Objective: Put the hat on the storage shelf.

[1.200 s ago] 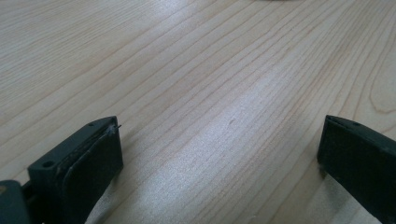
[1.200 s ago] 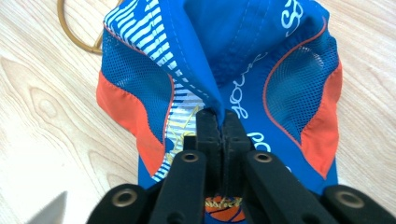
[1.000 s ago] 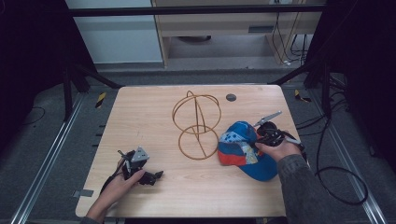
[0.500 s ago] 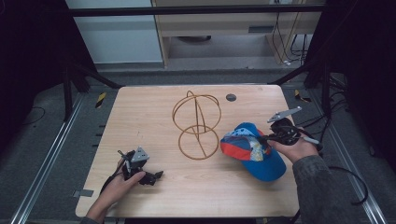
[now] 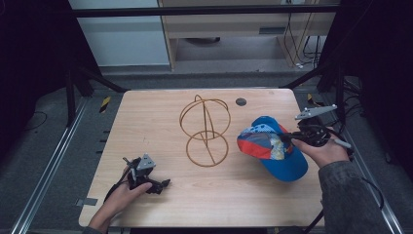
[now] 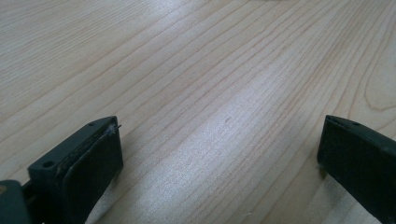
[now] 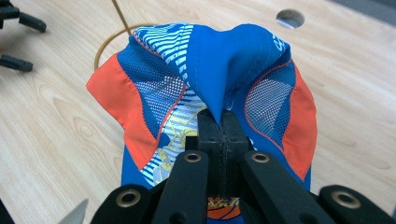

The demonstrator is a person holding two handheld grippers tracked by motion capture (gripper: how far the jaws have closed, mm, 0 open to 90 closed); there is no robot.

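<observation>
The right gripper (image 7: 219, 122) is clamped on a pinch of blue fabric at the crown of the cap (image 5: 272, 146), its 2 jaws pressed tight together with the cloth rising between them. In the high view the cap is lifted off the desk (image 5: 160, 105), just to the right of the wire stand (image 5: 204, 130), its orange-and-blue panels turned toward the stand and its brim hanging down toward the person. The stand, a brass-coloured frame of 2 crossed hoops above a ring base, stands bare near the middle of the desk. So the pickup looks done; what seems left is carrying the cap over the top of the stand, lowering it so the crown settles on the hoops, and letting go. The left gripper (image 5: 146, 176) rests on the desk well to the left of the stand and nearer the person, jaws spread wide with nothing between them but bare wood. It appears to have no part in the work yet.
</observation>
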